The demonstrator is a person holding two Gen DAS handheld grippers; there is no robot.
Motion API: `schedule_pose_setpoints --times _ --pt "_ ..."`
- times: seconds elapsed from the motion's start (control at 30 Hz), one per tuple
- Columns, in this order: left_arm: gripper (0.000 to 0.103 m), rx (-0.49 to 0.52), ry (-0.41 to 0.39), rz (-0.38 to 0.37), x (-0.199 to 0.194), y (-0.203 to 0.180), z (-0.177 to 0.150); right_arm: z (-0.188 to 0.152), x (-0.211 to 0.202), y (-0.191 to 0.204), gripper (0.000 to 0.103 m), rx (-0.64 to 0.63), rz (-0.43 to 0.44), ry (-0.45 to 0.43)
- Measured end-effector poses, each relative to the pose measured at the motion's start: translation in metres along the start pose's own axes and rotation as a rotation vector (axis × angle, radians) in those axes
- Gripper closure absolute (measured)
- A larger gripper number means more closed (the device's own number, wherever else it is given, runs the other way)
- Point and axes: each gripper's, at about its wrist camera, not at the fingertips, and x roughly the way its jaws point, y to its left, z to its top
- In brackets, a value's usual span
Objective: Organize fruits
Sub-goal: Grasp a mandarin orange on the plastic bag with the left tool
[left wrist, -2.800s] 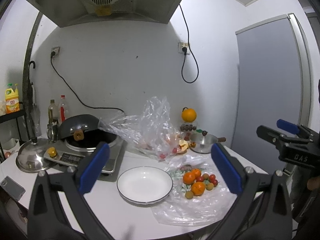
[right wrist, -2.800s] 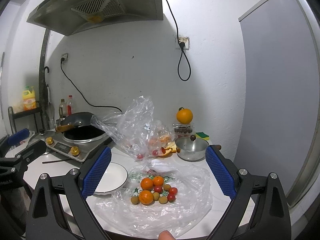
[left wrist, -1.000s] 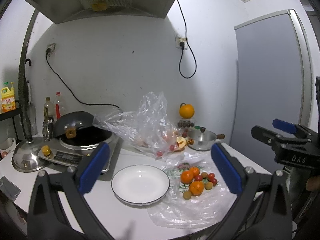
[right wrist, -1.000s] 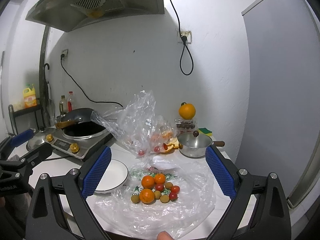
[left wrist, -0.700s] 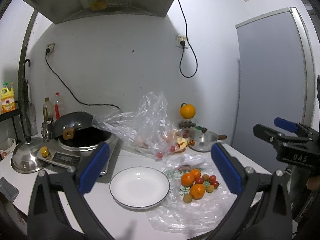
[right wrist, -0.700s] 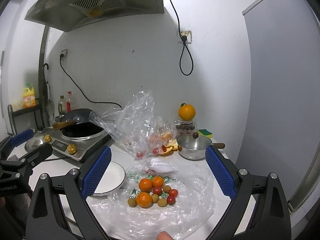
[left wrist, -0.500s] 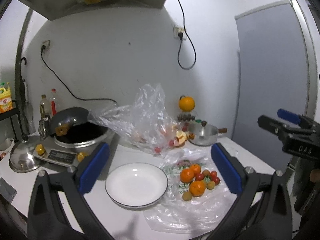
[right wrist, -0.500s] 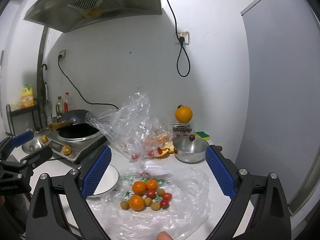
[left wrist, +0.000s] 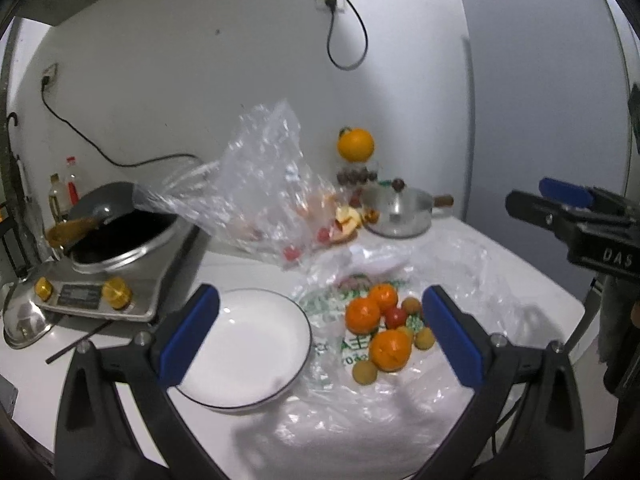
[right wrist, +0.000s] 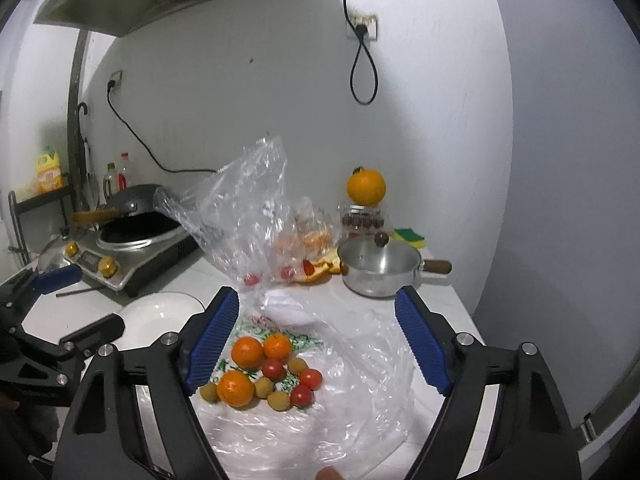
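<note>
- Left wrist view: the left tool [left wrist: 318, 334] is hovering above the white desk [left wrist: 532, 280] with its blue-padded jaws standing wide and nothing between them.
- A white plate [left wrist: 256, 344] is sitting near the front edge of the desk, bare, just to the left of a flat clear plastic bag [left wrist: 400, 392].
- The fruits [left wrist: 384, 332] are lying in a small heap on that bag, just beside the plate's right rim: three oranges, some red cherry tomatoes and a few small tan fruits.
- The right tool [left wrist: 568, 208] is showing at the right edge of the desk, well apart from the heap.
- A cooker with a black wok [left wrist: 120, 236] is standing toward the desk's left edge, and a steel pot [left wrist: 400, 212] toward the back edge.
- Right wrist view: the right tool [right wrist: 318, 344] is hanging over the heap of fruits [right wrist: 264, 376] with its jaws open fairly wide; they have just been closing, and no fruit is being pressed between the pads.
- A crumpled clear bag [right wrist: 256, 216] is standing upright behind the heap, and a large orange [right wrist: 365, 187] is resting on a small box by the back wall.
- The left tool [right wrist: 60, 312] is showing at the left, beside the plate [right wrist: 160, 312].
</note>
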Motion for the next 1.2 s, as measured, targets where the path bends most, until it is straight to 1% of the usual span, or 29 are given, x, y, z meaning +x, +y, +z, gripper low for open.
schedule_pose_setpoints --times 0.07,0.13,0.2,0.23,0.3,0.4,0.43,0.53,0.7,0.77,0.93,1.0,1.03,1.07,1.1,1.13,1.2 --pt "0.001 0.006 0.03 -0.006 0.011 -0.006 -0.005 -0.004 0.008 -0.003 0.027 -0.006 0.015 0.024" --pt "0.001 0.016 0.06 -0.014 0.021 -0.011 -0.012 -0.01 0.017 -0.006 0.03 -0.013 0.029 0.047" --pt "0.002 0.029 0.078 -0.019 0.027 -0.015 -0.017 -0.016 0.024 -0.006 0.035 -0.028 0.049 0.072" --pt "0.002 0.039 0.089 -0.02 0.031 -0.017 -0.02 -0.019 0.029 -0.006 0.04 -0.037 0.056 0.086" --pt "0.002 0.058 0.114 -0.023 0.037 -0.021 -0.025 -0.026 0.037 -0.006 0.044 -0.042 0.069 0.111" --pt "0.002 0.083 0.149 -0.033 0.044 -0.026 -0.032 -0.035 0.047 -0.006 0.046 -0.044 0.089 0.143" --pt "0.002 0.09 0.157 -0.036 0.046 -0.027 -0.033 -0.037 0.05 -0.006 0.05 -0.045 0.093 0.153" --pt "0.002 0.102 0.179 -0.049 0.055 -0.031 -0.037 -0.042 0.056 -0.007 0.051 -0.043 0.107 0.173" --pt "0.003 0.114 0.186 -0.075 0.065 -0.037 -0.036 -0.043 0.072 -0.004 0.052 -0.049 0.132 0.191" --pt "0.011 0.119 0.198 -0.095 0.071 -0.04 -0.035 -0.043 0.077 -0.003 0.052 -0.053 0.14 0.196" --pt "0.014 0.132 0.229 -0.137 0.087 -0.048 -0.037 -0.043 0.091 -0.004 0.052 -0.059 0.157 0.213" --pt "0.015 0.14 0.248 -0.153 0.094 -0.052 -0.039 -0.043 0.097 -0.006 0.057 -0.06 0.163 0.223" --pt "0.018 0.144 0.257 -0.162 0.098 -0.054 -0.04 -0.044 0.1 -0.007 0.058 -0.06 0.165 0.227" --pt "0.028 0.144 0.27 -0.18 0.102 -0.055 -0.042 -0.044 0.103 -0.008 0.058 -0.059 0.167 0.233" --pt "0.033 0.14 0.285 -0.204 0.106 -0.056 -0.043 -0.045 0.106 -0.008 0.059 -0.057 0.17 0.238" --pt "0.041 0.132 0.305 -0.229 0.11 -0.057 -0.045 -0.046 0.109 -0.009 0.061 -0.055 0.177 0.246" --pt "0.042 0.133 0.331 -0.236 0.118 -0.058 -0.049 -0.047 0.115 -0.01 0.063 -0.051 0.187 0.259"
